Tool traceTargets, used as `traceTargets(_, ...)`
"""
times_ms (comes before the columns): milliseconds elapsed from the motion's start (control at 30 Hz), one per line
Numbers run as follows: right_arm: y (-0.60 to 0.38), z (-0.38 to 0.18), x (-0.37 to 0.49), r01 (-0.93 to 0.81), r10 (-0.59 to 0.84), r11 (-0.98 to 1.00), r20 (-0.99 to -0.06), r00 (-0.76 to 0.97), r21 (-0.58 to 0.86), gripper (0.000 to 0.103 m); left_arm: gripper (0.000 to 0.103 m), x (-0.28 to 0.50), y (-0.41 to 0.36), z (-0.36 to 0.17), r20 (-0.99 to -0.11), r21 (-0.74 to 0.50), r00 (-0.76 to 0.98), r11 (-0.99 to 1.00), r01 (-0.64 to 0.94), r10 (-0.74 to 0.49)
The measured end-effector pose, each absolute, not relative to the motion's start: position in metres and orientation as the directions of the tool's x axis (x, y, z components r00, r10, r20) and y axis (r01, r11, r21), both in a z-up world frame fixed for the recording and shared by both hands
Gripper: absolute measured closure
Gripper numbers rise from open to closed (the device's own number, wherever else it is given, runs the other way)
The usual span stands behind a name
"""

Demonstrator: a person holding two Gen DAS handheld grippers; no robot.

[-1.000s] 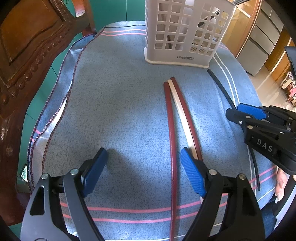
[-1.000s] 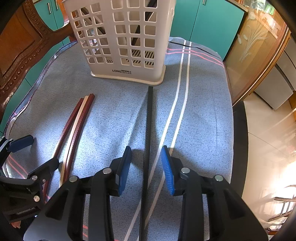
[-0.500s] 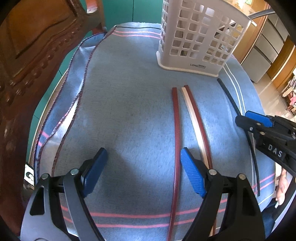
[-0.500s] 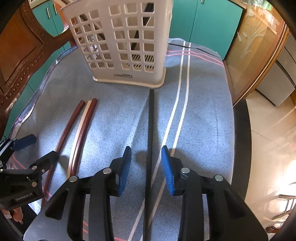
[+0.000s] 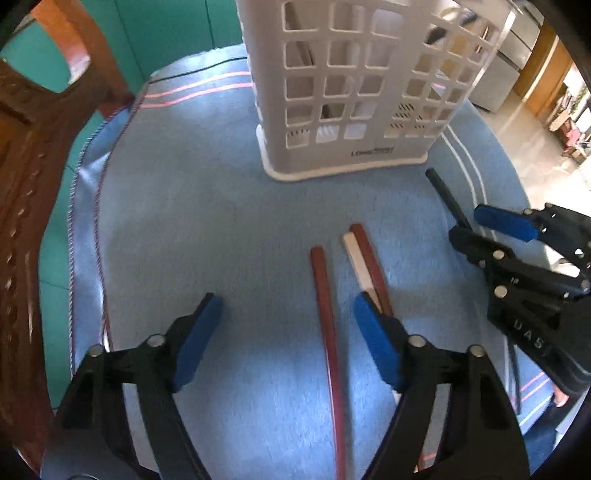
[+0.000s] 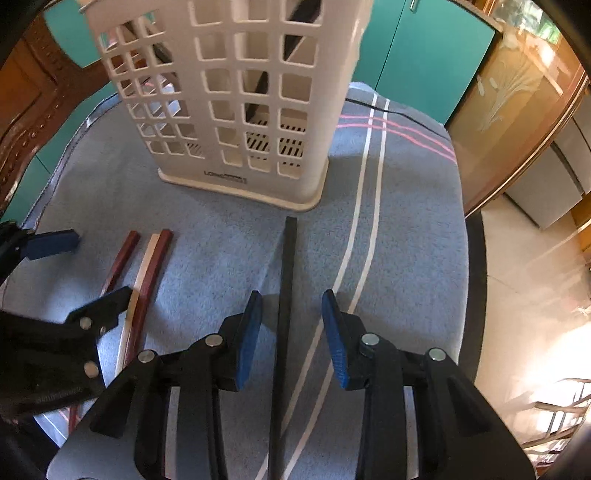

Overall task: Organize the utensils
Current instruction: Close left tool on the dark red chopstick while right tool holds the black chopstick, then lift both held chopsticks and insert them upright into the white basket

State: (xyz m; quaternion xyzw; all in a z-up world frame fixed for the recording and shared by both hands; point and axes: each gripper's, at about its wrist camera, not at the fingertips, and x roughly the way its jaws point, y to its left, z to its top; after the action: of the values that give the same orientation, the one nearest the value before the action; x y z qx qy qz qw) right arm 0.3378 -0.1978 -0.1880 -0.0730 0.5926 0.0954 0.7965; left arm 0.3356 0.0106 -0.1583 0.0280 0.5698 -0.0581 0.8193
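left gripper (image 5: 286,317) spread, jaws just closing in somewhat, lone dark red chopstick (image 5: 327,332) on cloth between them, no pad touching. right gripper (image 6: 291,325) partly spread astride black chopstick (image 6: 284,295), pads clear of it. cream chopstick (image 5: 358,264) and second red one touching, just beside. farther on blue cloth (image 5: 203,221): white lattice holder (image 5: 347,92), upright.

holder's top (image 6: 229,22) beyond frame edge
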Motion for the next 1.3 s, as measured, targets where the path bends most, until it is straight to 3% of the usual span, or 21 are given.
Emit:
traceTargets(333,-0.201,-0.192,0.347,-0.253,0.070,0.967,-0.955,0.287,-0.005,0.068,0.064,0.337,0.001,-0.155,-0.921,0.010,0.386,0.985,0.174,-0.059)
traceTargets(567,-0.178,-0.191,0.331,-0.281,0.100,0.960,-0.949,0.300,0.012,0.090,0.066,0.323,-0.018,-0.155,-0.913,0.049,0.407,0.985,0.168,-0.024)
traceTargets(600,-0.177,-0.190,0.330,-0.283,0.104,0.959,-0.948,0.302,0.015,0.095,0.072,0.322,-0.020,-0.155,-0.912,0.042,0.409,0.985,0.170,-0.031)
traceTargets(700,-0.172,-0.189,0.327,-0.272,0.115,0.962,-0.945,0.306,0.029,0.096,0.093,0.318,-0.025,-0.152,-0.909,0.032,0.414,0.985,0.171,-0.043)
traceTargets(867,-0.183,-0.155,0.314,-0.258,0.183,0.962,-0.906,0.382,0.086,0.096,0.096,0.302,-0.021,-0.131,-0.878,0.008,0.472,0.985,0.173,-0.076)
traceTargets(1033,-0.204,-0.086,0.284,-0.260,0.306,0.945,-0.809,0.501,0.196,0.096,0.096,0.269,0.001,-0.064,-0.780,-0.109,0.596,0.979,0.171,-0.191)
traceTargets(1300,-0.236,0.062,0.247,-0.282,0.401,0.912,-0.496,0.770,0.299,0.096,0.096,0.232,0.016,0.091,-0.442,-0.188,0.855,0.960,0.207,-0.271)
